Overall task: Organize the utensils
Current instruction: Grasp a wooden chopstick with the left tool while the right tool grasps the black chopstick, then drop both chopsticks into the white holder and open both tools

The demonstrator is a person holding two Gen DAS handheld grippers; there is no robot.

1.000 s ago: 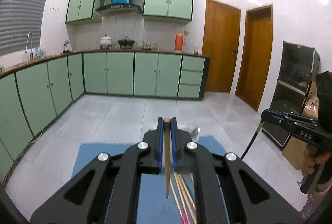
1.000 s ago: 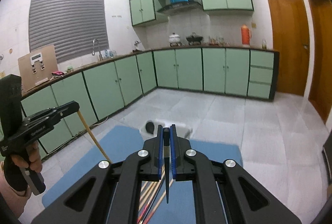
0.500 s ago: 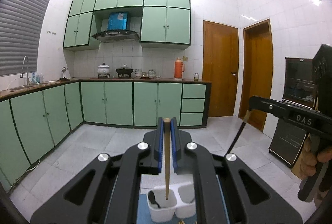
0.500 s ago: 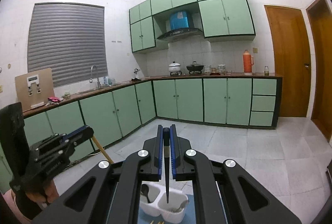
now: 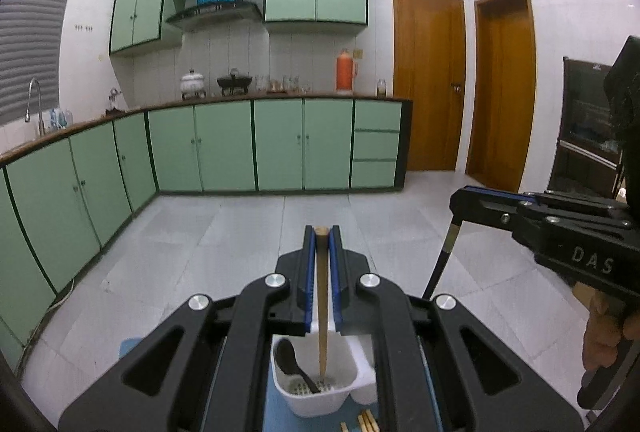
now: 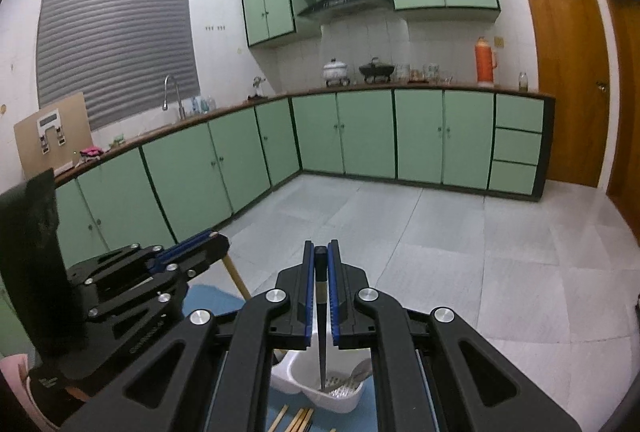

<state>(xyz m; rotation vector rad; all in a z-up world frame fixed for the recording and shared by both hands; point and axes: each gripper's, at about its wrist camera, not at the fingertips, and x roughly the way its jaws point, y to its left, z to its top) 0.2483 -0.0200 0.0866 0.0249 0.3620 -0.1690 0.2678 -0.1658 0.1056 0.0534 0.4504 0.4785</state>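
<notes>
A second ago both grippers hung over the loose chopsticks on the blue mat, with the white holder only a sliver beyond the fingers. Now both have travelled forward, and the holder (image 5: pixel 316 398) sits directly under each tip.

The left gripper (image 5: pixel 321 274) is pinched on a wooden chopstick (image 5: pixel 322 316), which hangs point-down between the blue pads. Its tip is in, or just above, the left compartment, close beside a dark spoon (image 5: pixel 290 360) that already lies there; whether the tip touches the perforated floor cannot be told.

The right gripper (image 6: pixel 320 290) is likewise clamped on a dark chopstick (image 6: pixel 321 324), held near vertical. In the right wrist view its point comes down into the right compartment of the holder (image 6: pixel 340 402), where a metal utensil (image 6: pixel 358 372) rests against the wall.

More chopsticks (image 5: pixel 368 423) lie on the mat (image 5: pixel 280 416) just in front of the holder, not yet sorted.

The carry seems to be finished for both sticks, and the drop is the step at hand. Each pair of fingers would need to spread while the stick is inside its compartment. A stick let go too high could tip over the rim, and the left one could knock the spoon. As held, the two sticks are aimed at different compartments.
</notes>
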